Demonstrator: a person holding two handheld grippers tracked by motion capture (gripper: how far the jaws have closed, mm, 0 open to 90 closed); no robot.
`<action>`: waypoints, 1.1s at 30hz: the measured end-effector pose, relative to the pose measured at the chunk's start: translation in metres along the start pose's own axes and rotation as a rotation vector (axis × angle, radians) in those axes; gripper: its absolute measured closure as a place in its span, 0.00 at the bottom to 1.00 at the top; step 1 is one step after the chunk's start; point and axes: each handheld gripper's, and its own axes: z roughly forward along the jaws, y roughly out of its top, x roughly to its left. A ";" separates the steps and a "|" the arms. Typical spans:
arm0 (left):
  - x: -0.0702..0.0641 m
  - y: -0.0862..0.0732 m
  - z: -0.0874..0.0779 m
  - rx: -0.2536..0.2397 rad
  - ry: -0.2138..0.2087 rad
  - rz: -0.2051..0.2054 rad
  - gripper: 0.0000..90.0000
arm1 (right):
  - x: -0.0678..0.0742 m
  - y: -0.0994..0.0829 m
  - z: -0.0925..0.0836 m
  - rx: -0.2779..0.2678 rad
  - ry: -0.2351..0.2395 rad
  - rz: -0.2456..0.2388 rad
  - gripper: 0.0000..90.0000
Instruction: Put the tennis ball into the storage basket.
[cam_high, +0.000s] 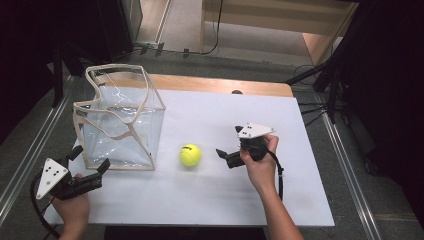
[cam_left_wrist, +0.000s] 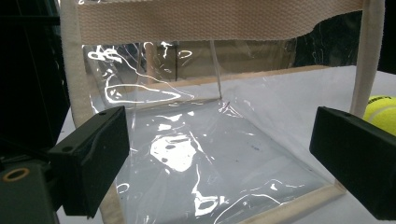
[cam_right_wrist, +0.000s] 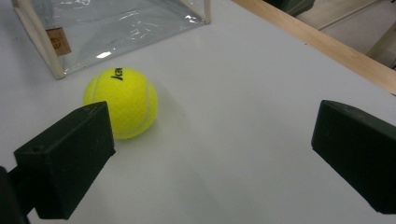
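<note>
A bright yellow felt tennis ball (cam_high: 190, 155) with black lettering lies on the white table top (cam_high: 235, 200), between the two grippers and just beside the lower right corner of a clear plastic tote bag (cam_high: 117, 131) with beige webbing edges. The bag stands upright with its mouth open to the top (its straps hang loose over the rim).

The right gripper (cam_high: 226, 144), held in the person's right hand (cam_high: 260, 165), points toward the ball from the right side. Its jaws are spread wide and hold nothing; in the right gripper view the ball (cam_right_wrist: 121, 101) sits near the left jaw, not touching it.

The left gripper (cam_high: 90, 158) is at the front left corner of the bag, and its jaws are also wide apart and empty. In the left gripper view the bag wall (cam_left_wrist: 205, 154) stands close before them.
</note>
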 end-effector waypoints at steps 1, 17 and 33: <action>0.000 0.000 0.000 0.000 0.000 0.000 0.06 | 0.001 0.001 0.002 0.000 0.008 -0.004 0.00; 0.000 0.000 0.000 0.000 -0.001 0.001 0.06 | 0.011 0.008 0.023 0.040 0.049 -0.023 0.00; 0.000 0.000 0.000 0.002 -0.003 0.004 0.06 | 0.020 0.016 0.039 0.062 0.086 -0.038 0.00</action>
